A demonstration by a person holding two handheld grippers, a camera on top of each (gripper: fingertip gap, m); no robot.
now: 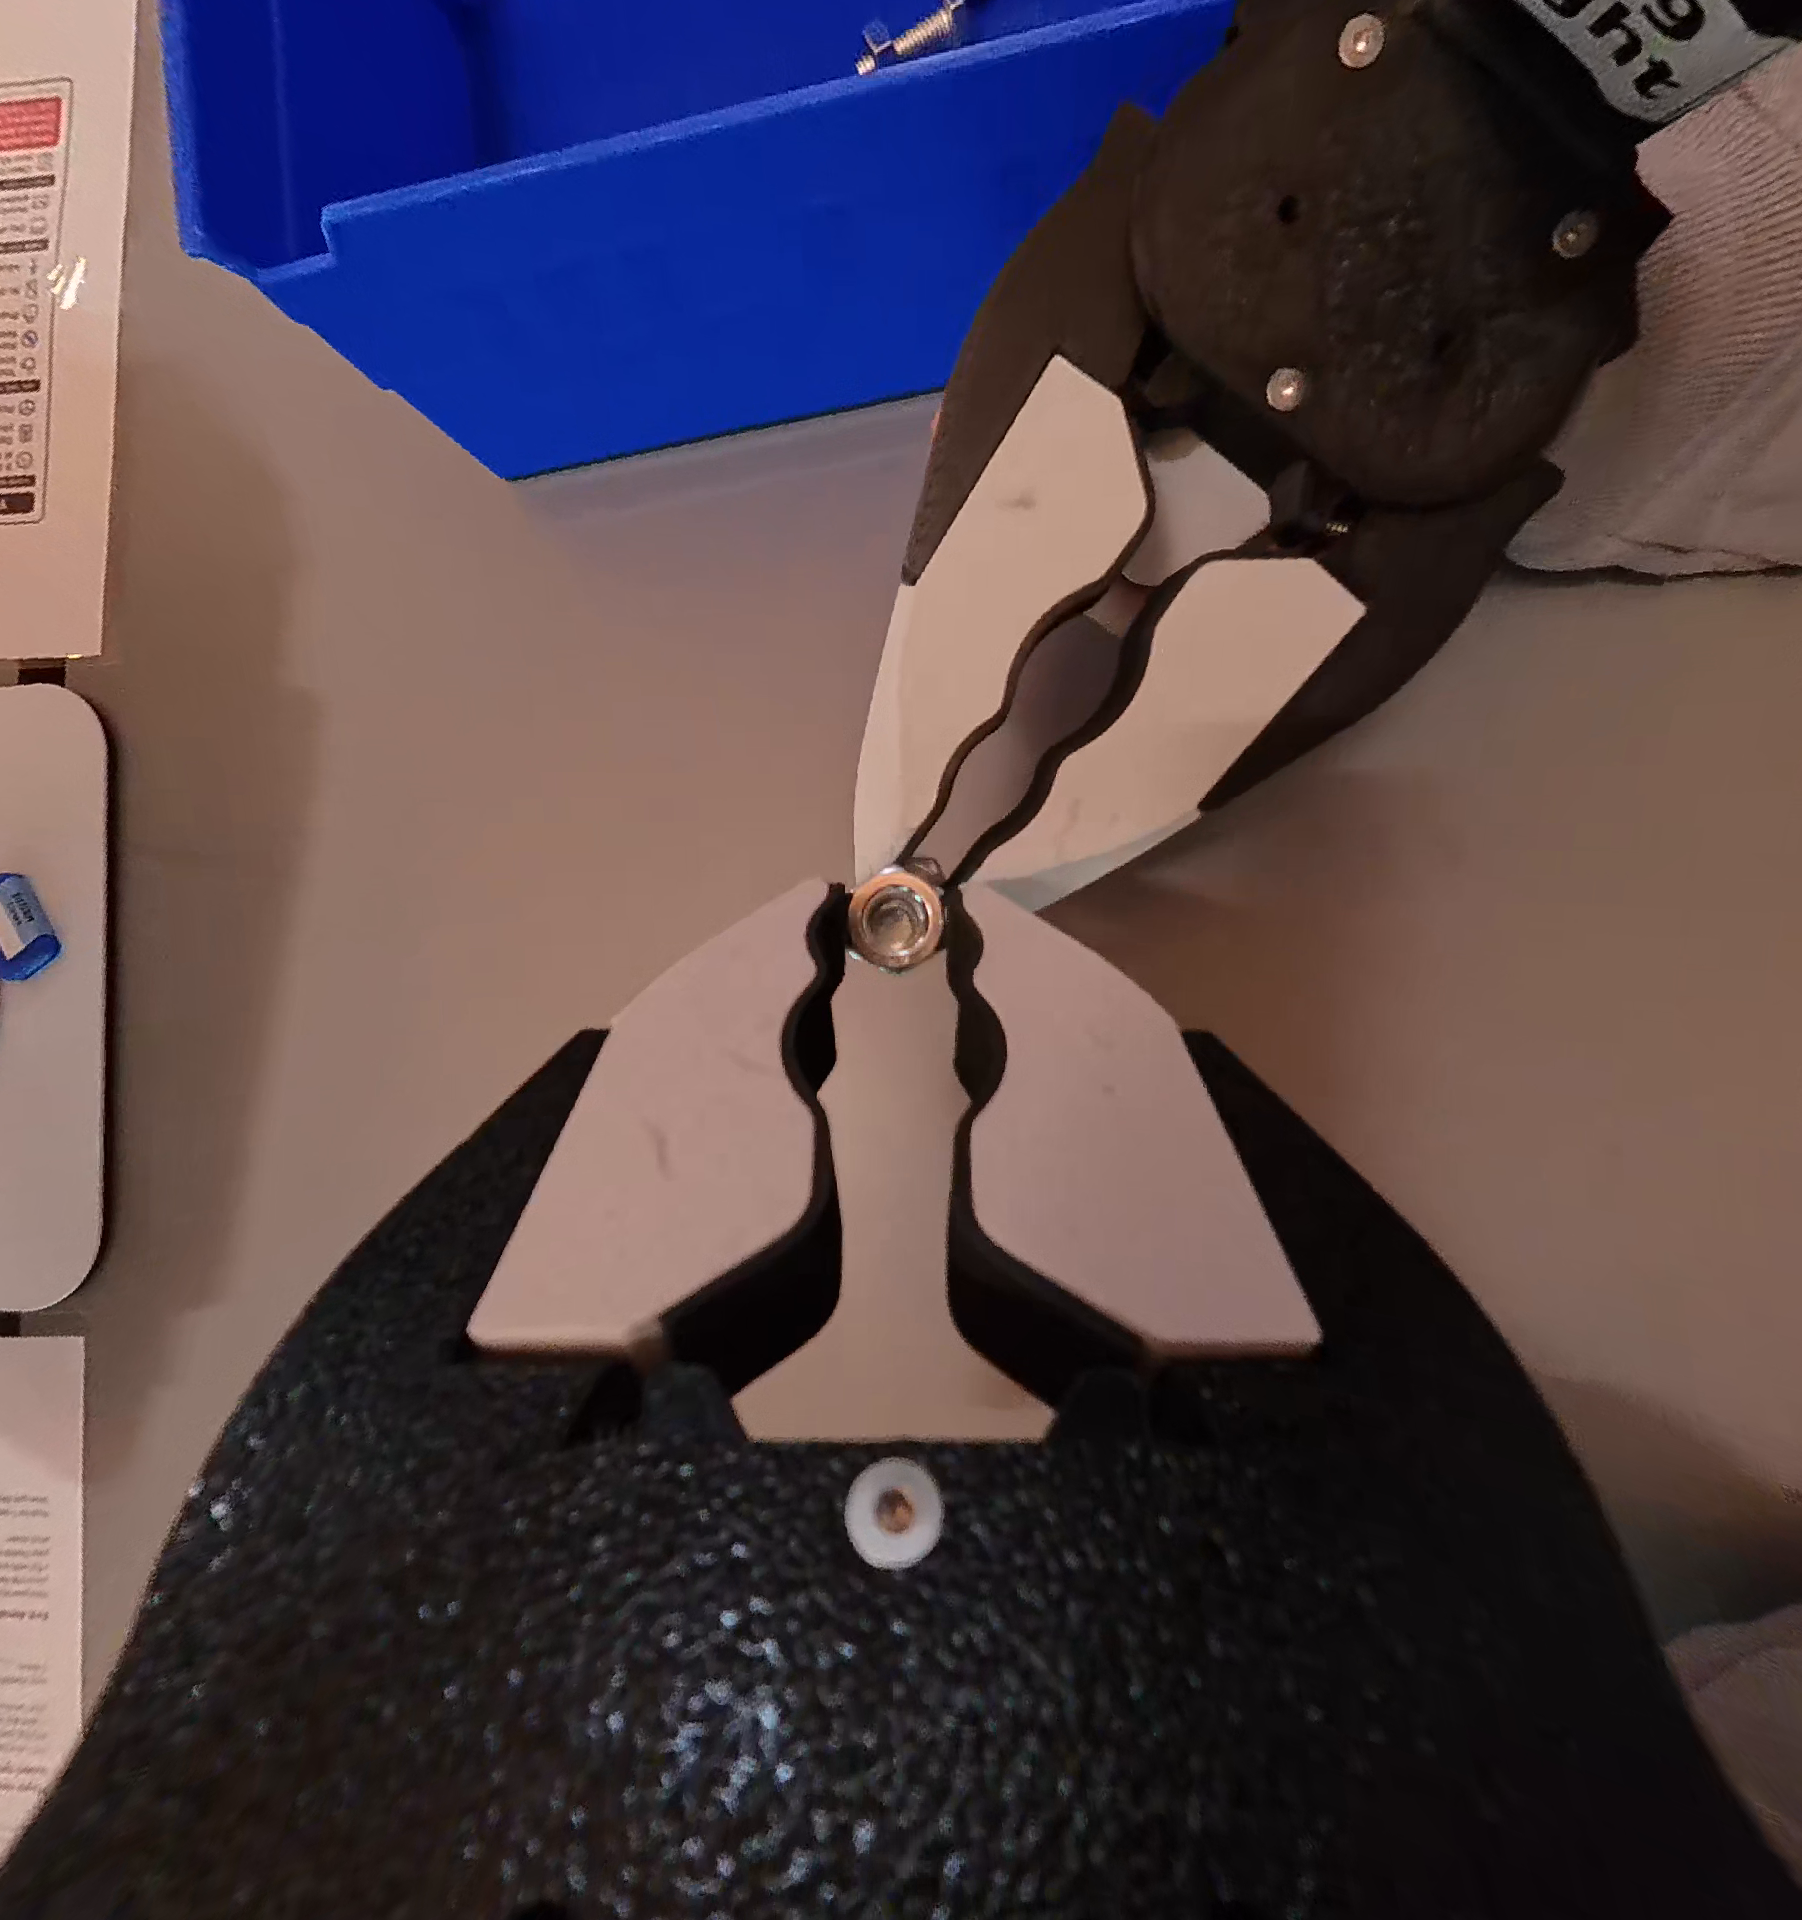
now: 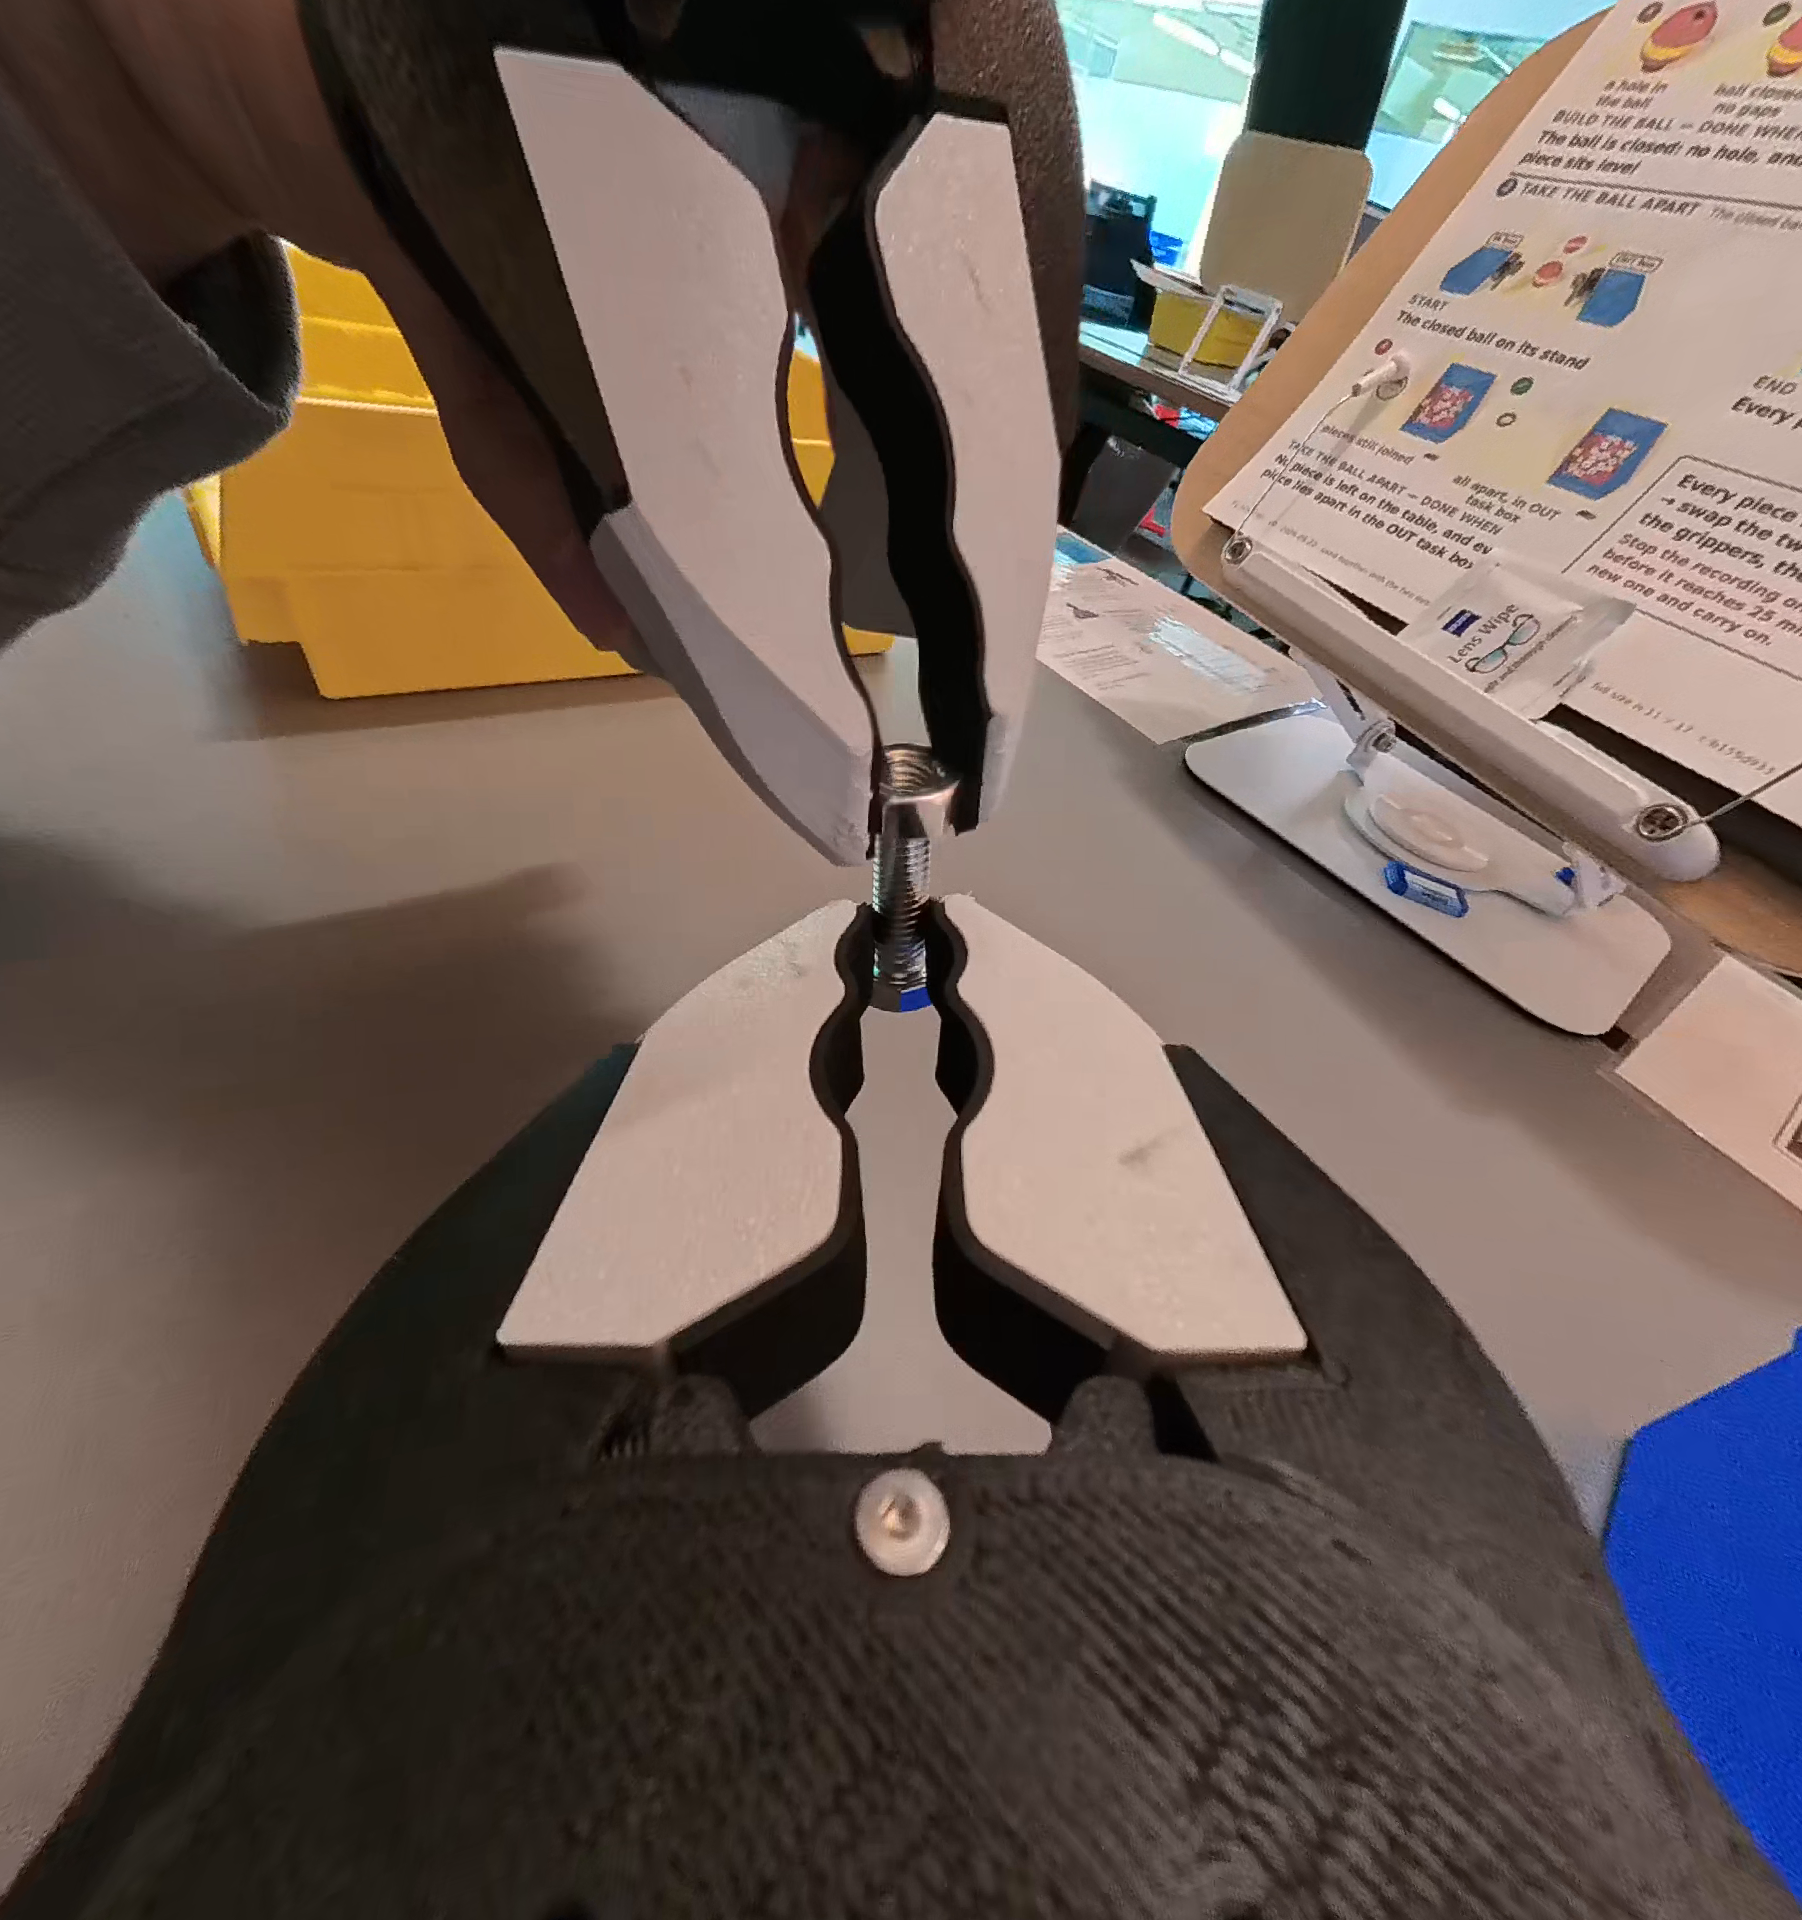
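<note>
On my left wrist view, printed sheets (image 1: 14,312) lie along the far left edge of the grey table (image 1: 461,779), with a white stand base (image 1: 35,997) below them and a small blue clip (image 1: 16,925) on it. Further right, a blue bin (image 1: 668,260) stands at the back with a metal spring (image 1: 907,42) inside. In the middle my left gripper (image 1: 892,925) has its jaws closed to a narrow gap on a silver hex nut (image 1: 895,920), both pads pressing its sides. I look straight down the nut's bore here. From the upper right my right gripper (image 1: 938,862) comes in at a slant, its tips meeting the nut from the far side.

On my right wrist view, a yellow bin (image 2: 409,582) stands at the left behind the left gripper (image 2: 923,800), which hangs down from above and grips the nut (image 2: 918,795). A threaded steel bolt (image 2: 902,914) runs from that nut toward me, held above the table. My right gripper (image 2: 902,956) is nearly closed on the bolt's head end, pads against it. To the right stand an instruction board (image 2: 1603,416) on its stand and a lens wipe packet (image 2: 1499,644).
</note>
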